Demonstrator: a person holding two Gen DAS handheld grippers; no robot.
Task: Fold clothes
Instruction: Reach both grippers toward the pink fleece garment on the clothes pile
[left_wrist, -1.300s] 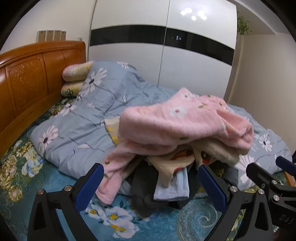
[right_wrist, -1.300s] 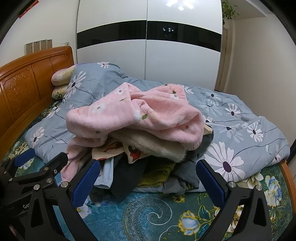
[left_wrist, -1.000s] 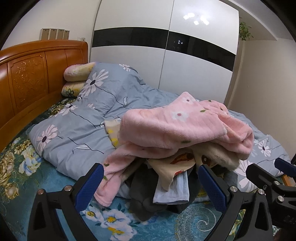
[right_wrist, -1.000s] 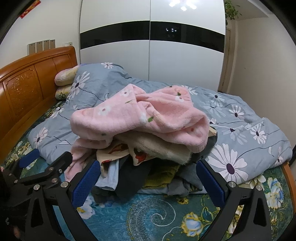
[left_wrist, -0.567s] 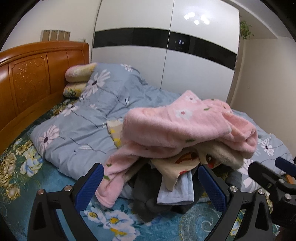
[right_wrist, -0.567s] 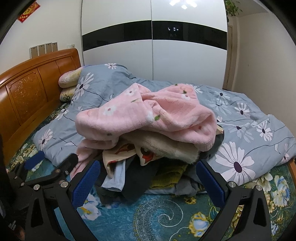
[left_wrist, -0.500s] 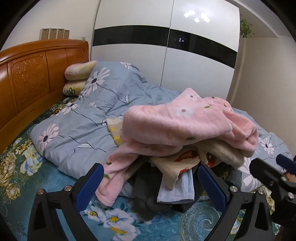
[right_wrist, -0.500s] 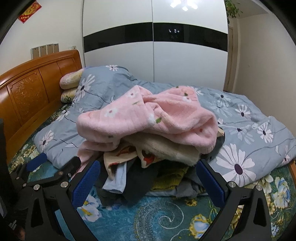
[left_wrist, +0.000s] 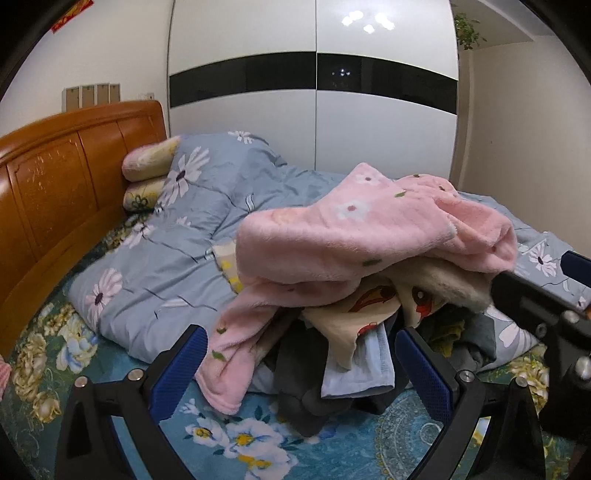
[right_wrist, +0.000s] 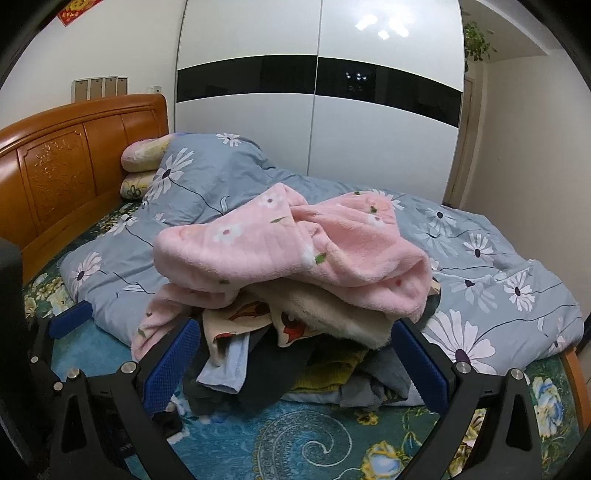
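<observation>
Right wrist: pink fleece garment (right_wrist: 295, 254) lengthwise left-right atop pile (right_wrist: 288, 354).

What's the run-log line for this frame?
phase: approach | left gripper: open, empty | right gripper: open, empty | pink fleece: atop clothes pile, unfolded

pink flowered fleece (left_wrist: 369, 243), blue daisy quilt (left_wrist: 177, 266)

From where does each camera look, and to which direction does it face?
Left wrist: sits behind the open left claw, facing the clothes pile on the bed; the right claw shows at the right edge.
Right wrist: sits behind the open right claw, facing the same pile; the left claw shows at left.
Shared: pile, headboard, wardrobe.
</observation>
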